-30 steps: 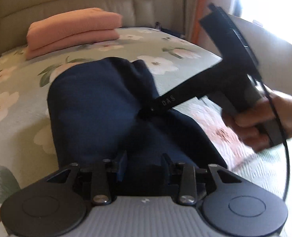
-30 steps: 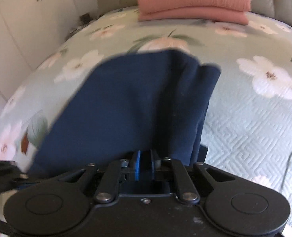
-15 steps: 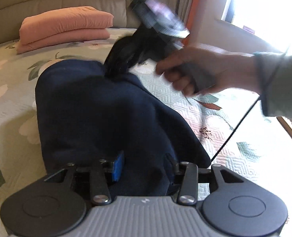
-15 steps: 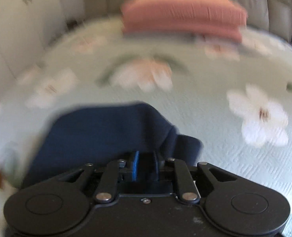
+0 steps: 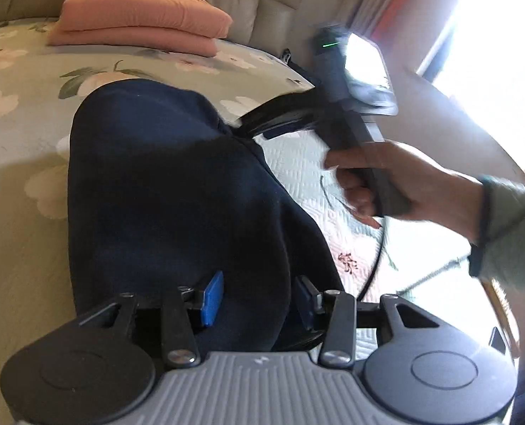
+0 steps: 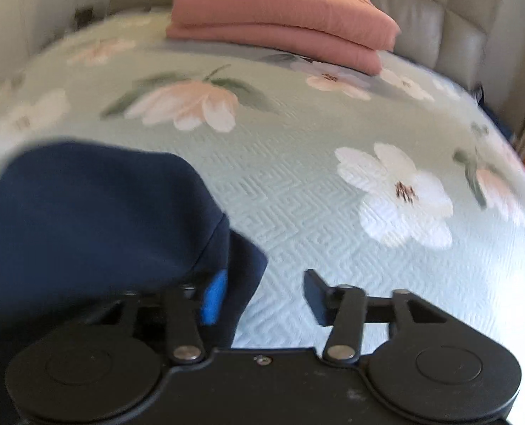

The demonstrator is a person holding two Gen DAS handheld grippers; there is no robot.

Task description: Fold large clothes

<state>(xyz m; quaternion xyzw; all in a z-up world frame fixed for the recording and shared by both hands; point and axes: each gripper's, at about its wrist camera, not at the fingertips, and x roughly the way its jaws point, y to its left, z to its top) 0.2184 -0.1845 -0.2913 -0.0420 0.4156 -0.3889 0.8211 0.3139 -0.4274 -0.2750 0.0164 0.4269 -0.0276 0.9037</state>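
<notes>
Left wrist view: navy garment (image 5: 163,184) lies on bed (image 5: 21,81), long axis near to far. Left gripper (image 5: 258,301) spread, cloth bunched between fingers. Right gripper (image 6: 262,294) spread too, garment corner at its left finger; nearer far edge.

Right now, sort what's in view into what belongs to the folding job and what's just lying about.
Part of the job:
- navy garment, spread on the bed
- left gripper, jaws open astride the cloth
- right gripper, jaws open at the garment's edge

Just lying about:
- folded pink blanket by the headboard
- floral bedspread
- headboard
</notes>
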